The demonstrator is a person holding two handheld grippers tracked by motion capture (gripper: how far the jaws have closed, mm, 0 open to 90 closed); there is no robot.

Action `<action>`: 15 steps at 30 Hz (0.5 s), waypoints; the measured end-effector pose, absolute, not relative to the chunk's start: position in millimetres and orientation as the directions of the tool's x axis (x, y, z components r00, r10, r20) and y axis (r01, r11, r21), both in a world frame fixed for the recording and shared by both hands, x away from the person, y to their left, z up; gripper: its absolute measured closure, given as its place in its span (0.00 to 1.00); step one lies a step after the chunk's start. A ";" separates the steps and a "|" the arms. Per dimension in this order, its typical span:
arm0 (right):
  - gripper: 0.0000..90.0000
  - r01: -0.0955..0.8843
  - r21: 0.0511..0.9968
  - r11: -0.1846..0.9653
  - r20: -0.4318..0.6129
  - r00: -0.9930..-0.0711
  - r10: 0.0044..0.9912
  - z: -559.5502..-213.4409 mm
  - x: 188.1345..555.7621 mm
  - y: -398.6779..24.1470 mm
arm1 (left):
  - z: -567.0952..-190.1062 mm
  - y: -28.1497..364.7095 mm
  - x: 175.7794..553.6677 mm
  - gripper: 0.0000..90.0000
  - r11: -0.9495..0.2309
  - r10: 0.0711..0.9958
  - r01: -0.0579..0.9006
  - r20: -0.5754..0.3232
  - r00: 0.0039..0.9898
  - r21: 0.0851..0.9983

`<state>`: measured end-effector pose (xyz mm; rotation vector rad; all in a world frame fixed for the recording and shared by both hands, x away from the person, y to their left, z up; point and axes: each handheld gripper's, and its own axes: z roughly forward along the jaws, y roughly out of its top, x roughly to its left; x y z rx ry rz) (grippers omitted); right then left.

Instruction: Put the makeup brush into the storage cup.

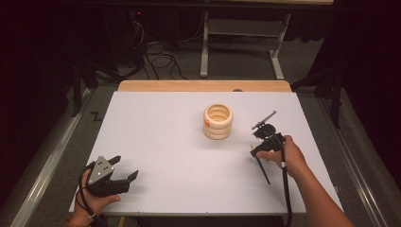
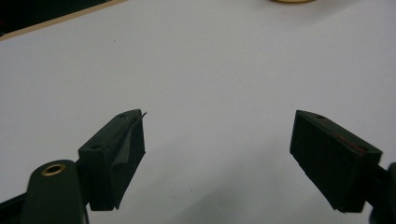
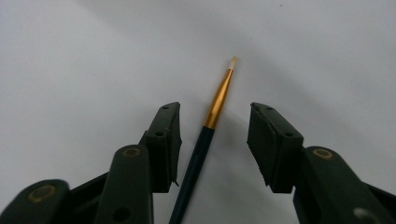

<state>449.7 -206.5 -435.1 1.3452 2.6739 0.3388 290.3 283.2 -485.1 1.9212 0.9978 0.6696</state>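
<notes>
High view: one holder (image 1: 218, 121) of three stacked rings stands mid-table. One brush (image 1: 261, 169) lies under the right gripper (image 1: 258, 137), lowered to pick it up.

Left gripper view: left gripper (image 2: 217, 149) idle, jaws apart.

Right gripper view: jaws straddle the brush (image 3: 209, 130), not touching.

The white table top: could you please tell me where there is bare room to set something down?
The table top is bare left of the ring stack, back to the wooden edge. It is busier on the right, where the right tongs straddle the paintbrush.
</notes>
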 end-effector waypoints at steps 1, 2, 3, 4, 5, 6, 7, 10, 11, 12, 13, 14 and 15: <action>0.66 0.773 0.249 0.583 -0.014 -0.599 0.801 -436.1 450.8 -206.0 | -485.1 283.2 290.2 0.21 -0.319 0.839 0.385 0.069 0.540 0.866; 0.67 0.774 0.245 0.584 -0.021 -0.598 0.801 -436.8 451.0 -205.3 | -485.1 283.2 290.2 0.21 -0.320 0.839 0.384 0.070 0.540 0.866; 0.69 0.772 0.241 0.588 -0.017 -0.602 0.798 -437.3 451.4 -204.5 | -485.2 283.2 290.3 0.21 -0.321 0.838 0.384 0.071 0.541 0.866; 0.70 0.774 0.238 0.586 -0.011 -0.601 0.799 -437.7 451.5 -203.5 | -485.2 283.2 290.4 0.21 -0.321 0.839 0.384 0.072 0.540 0.866; 0.72 0.783 0.227 0.579 -0.010 -0.593 0.805 -437.8 451.5 -202.3 | -485.3 283.1 290.5 0.21 -0.321 0.840 0.384 0.073 0.538 0.866; 0.73 0.775 0.225 0.590 -0.011 -0.603 0.797 -438.8 452.5 -202.1 | -485.3 283.2 290.5 0.21 -0.321 0.840 0.384 0.073 0.538 0.866; 0.73 0.773 0.215 0.596 0.003 -0.611 0.792 -440.2 453.4 -201.9 | -485.3 283.3 290.5 0.21 -0.321 0.840 0.384 0.072 0.538 0.866; 0.79 0.776 0.186 0.602 -0.009 -0.612 0.791 -443.6 456.2 -200.6 | -485.2 283.5 290.3 0.21 -0.320 0.839 0.384 0.070 0.539 0.866; 0.80 0.777 0.183 0.602 -0.005 -0.612 0.791 -443.6 456.8 -200.6 | -485.3 283.5 290.3 0.21 -0.319 0.839 0.385 0.069 0.540 0.866; 0.81 0.773 0.178 0.608 -0.007 -0.617 0.787 -443.5 458.3 -201.1 | -485.4 283.4 290.4 0.21 -0.318 0.839 0.385 0.068 0.540 0.866; 0.81 0.773 0.178 0.608 -0.007 -0.617 0.787 -443.5 458.3 -201.1 | -485.4 283.4 290.4 0.21 -0.318 0.839 0.385 0.068 0.540 0.866; 0.85 0.776 0.169 0.608 -0.004 -0.616 0.788 -443.5 459.7 -201.5 | -486.0 283.1 291.0 0.21 -0.319 0.837 0.389 0.065 0.543 0.864; 0.87 0.774 0.167 0.611 -0.006 -0.618 0.786 -443.7 461.1 -202.0 | -486.1 283.1 291.2 0.21 -0.320 0.837 0.391 0.064 0.543 0.863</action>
